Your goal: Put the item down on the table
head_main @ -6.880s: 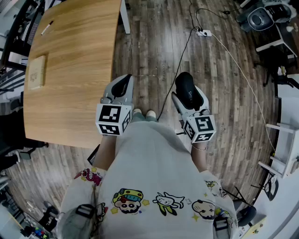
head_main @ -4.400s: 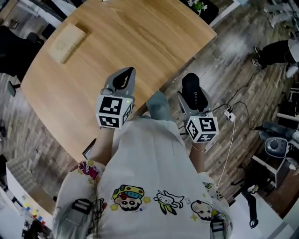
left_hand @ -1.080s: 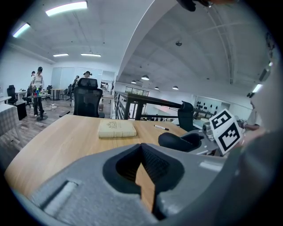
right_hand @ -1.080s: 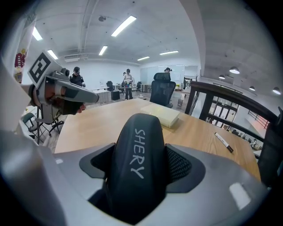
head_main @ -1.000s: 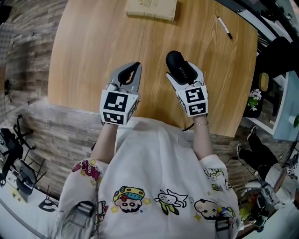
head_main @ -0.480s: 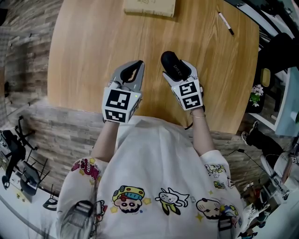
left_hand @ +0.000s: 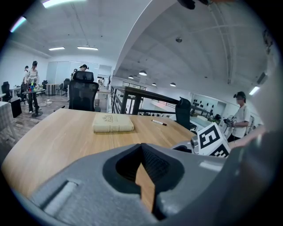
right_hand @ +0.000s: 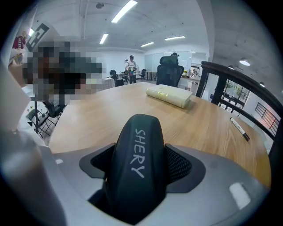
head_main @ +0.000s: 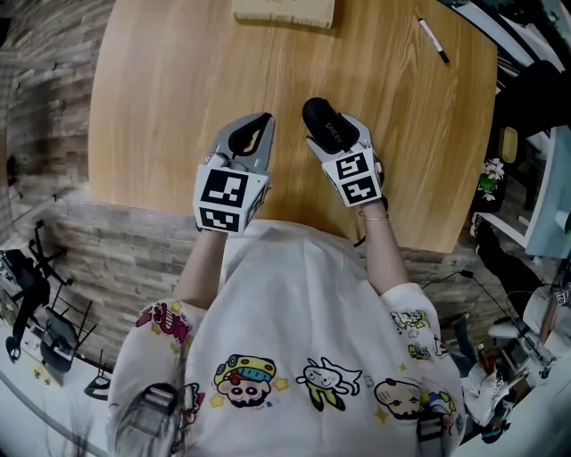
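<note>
A black oblong case [head_main: 323, 122] marked SHERY sits between the jaws of my right gripper [head_main: 335, 136], which is shut on it and holds it just above the wooden table [head_main: 161, 89]. In the right gripper view the case [right_hand: 139, 154] fills the gap of the right gripper [right_hand: 141, 167], pressed by the mesh pads [right_hand: 180, 164] on both sides. My left gripper [head_main: 253, 136] hovers beside it on the left, shut and empty. In the left gripper view the left gripper [left_hand: 143, 178] has its jaws together, with only a sliver of table [left_hand: 66, 132] showing through.
A beige book [head_main: 285, 11] lies at the table's far edge, also in the gripper views as the book [left_hand: 112, 123] and the book [right_hand: 170, 96]. A pen [head_main: 433, 40] lies far right. A black office chair [left_hand: 83, 92] and several people stand beyond. The table's near edge runs under my grippers.
The person came from the floor up to the table. In the last second the right gripper with the case moved slightly left and farther over the table; the left gripper barely moved.
</note>
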